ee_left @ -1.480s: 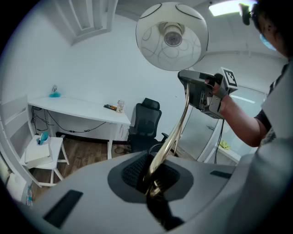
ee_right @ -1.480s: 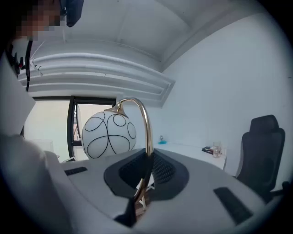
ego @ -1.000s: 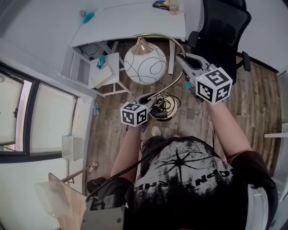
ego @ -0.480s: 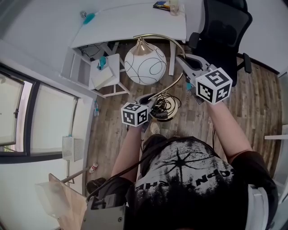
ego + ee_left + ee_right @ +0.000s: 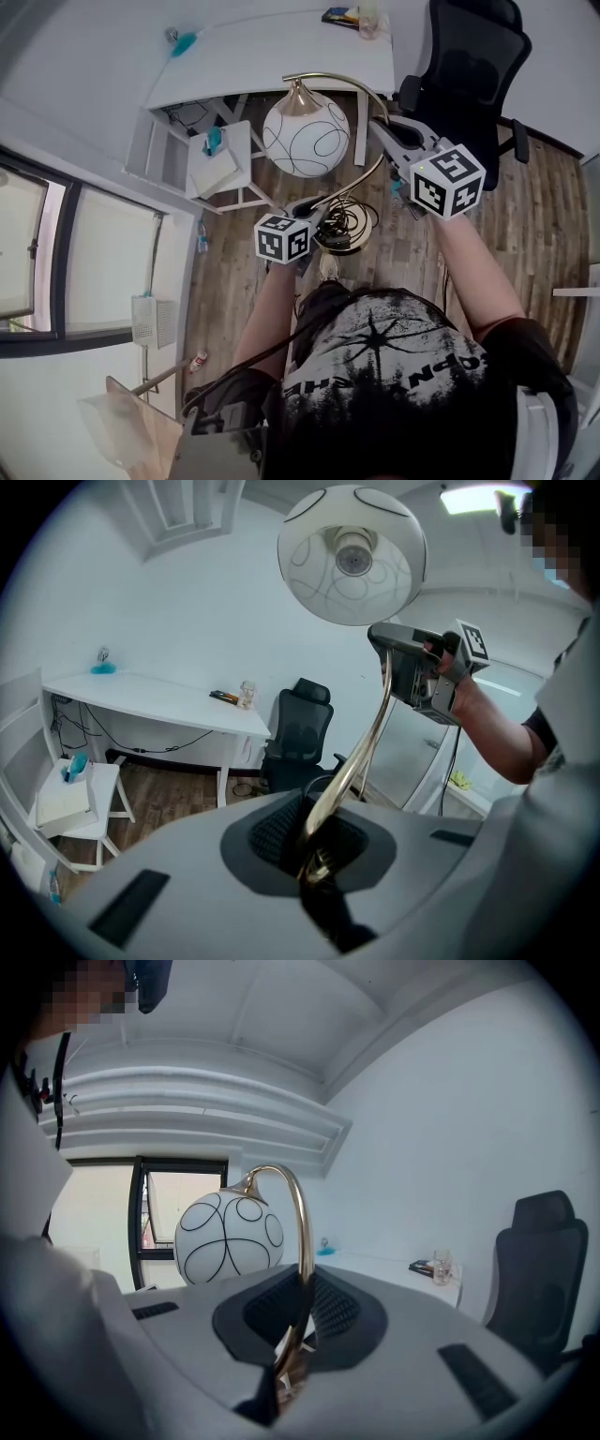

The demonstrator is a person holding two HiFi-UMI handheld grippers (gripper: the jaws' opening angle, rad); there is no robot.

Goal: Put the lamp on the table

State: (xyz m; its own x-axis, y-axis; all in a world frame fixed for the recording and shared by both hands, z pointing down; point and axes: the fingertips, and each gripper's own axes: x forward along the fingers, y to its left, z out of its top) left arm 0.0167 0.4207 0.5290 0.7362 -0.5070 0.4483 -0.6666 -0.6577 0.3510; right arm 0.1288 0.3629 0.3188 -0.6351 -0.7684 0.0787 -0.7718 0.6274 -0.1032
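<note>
Lamp [image 5: 305, 141] looks lifted off floor [image 5: 234, 281]; left gripper [image 5: 314, 204] and right gripper [image 5: 380, 127] fingers [image 5: 272, 832] both clamped tight on its stem [image 5: 302, 1222]. We've yet to carry it to counter [image 5: 281, 47] and set down.

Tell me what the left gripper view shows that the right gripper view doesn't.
Only the left gripper view: the right gripper clamped high on the lamp, the globe's open underside, a white chair and the wood floor. Only the right gripper view: the globe's top with its brass cap, and a dark-framed window behind it. Both: the lamp's brass stem gripped between that view's own jaws, the white desk and the black office chair.
</note>
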